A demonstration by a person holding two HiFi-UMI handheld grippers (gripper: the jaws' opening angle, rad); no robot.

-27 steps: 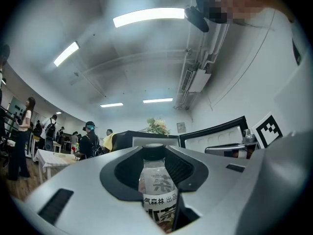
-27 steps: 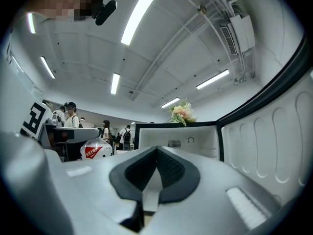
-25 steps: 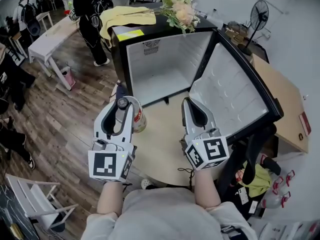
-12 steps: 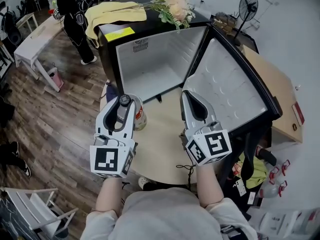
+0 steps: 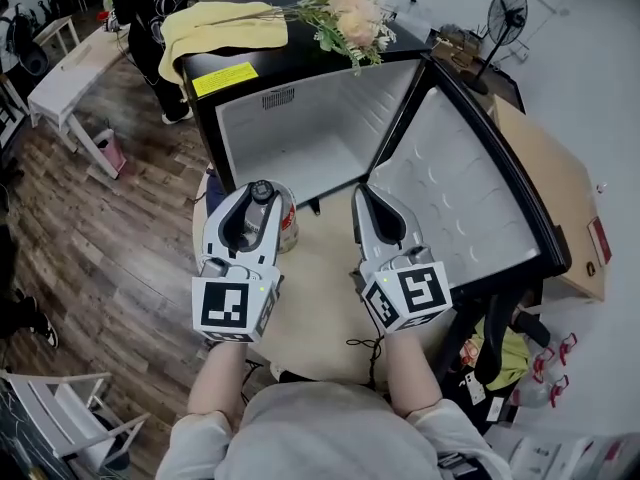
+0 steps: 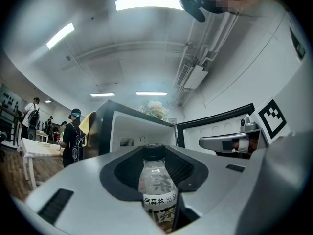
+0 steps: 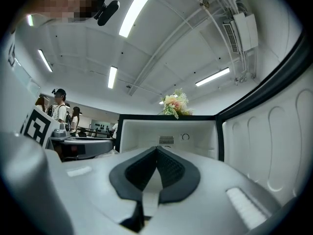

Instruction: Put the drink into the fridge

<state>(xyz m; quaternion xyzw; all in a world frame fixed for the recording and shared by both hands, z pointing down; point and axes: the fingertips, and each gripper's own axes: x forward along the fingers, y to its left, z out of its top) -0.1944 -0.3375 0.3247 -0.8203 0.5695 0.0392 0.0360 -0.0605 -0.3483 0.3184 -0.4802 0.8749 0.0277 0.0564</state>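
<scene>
From the head view, my left gripper [image 5: 255, 190] clamps the bottle [image 5: 284, 224] upright over the table [image 5: 320, 278], just short of the open fridge [image 5: 300, 143]. I judge this the carry step; next I push forward and set it inside. The door [image 5: 455, 193] stands wide at right.

In the left gripper view, the jaws pinch the bottle.

In the right gripper view, the right gripper [image 7: 156, 150] is closed on nothing.
</scene>
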